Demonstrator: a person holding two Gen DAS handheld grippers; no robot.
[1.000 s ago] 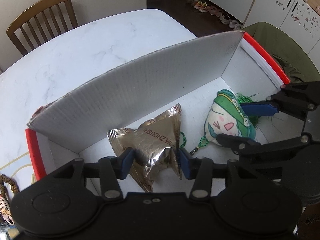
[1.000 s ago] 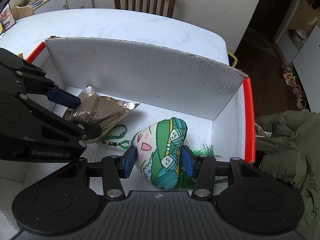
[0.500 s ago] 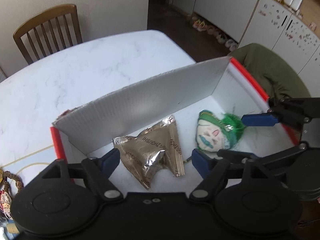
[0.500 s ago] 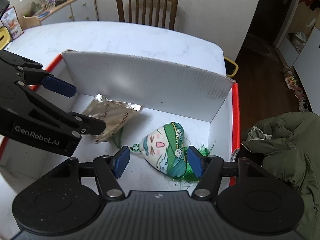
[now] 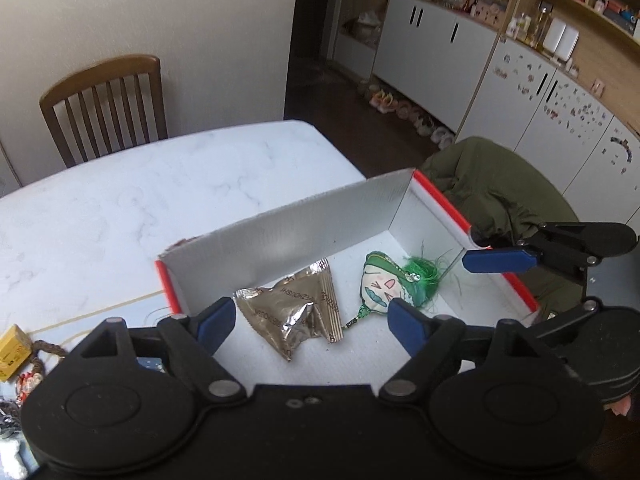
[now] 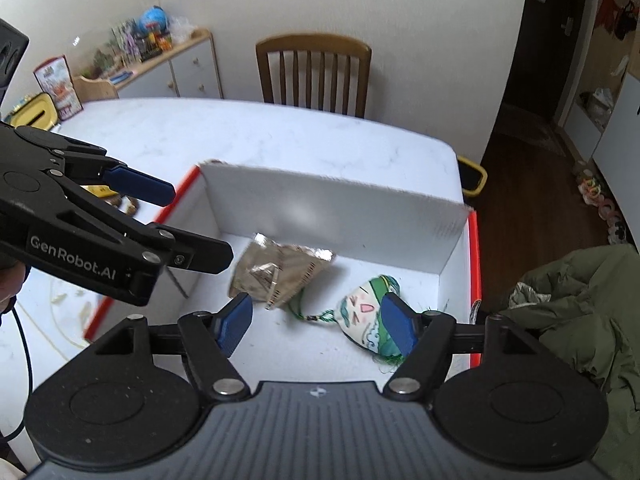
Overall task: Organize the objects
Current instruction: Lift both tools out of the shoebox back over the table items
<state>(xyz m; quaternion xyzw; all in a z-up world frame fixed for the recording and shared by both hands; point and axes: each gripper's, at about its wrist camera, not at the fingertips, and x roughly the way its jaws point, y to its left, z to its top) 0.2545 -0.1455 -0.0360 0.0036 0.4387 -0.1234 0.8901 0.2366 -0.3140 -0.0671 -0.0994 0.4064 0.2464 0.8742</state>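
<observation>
**Both tools clear of the box; loose items lie to the left**

The left tool (image 5: 308, 322) and right tool (image 6: 316, 322) are both wide open and hold nothing. Both hover above the white box (image 5: 304, 236) on the desk (image 5: 140, 200). The box contains two items: a foil packet (image 5: 294, 312) at 9 o'clock and a green plush charm (image 5: 380, 288) at 3 o'clock, joined only by the charm's cord lying between them. Remaining loose items (image 5: 20, 354) lie on the desk at 9 o'clock of the box, nearer the left tool.
</observation>
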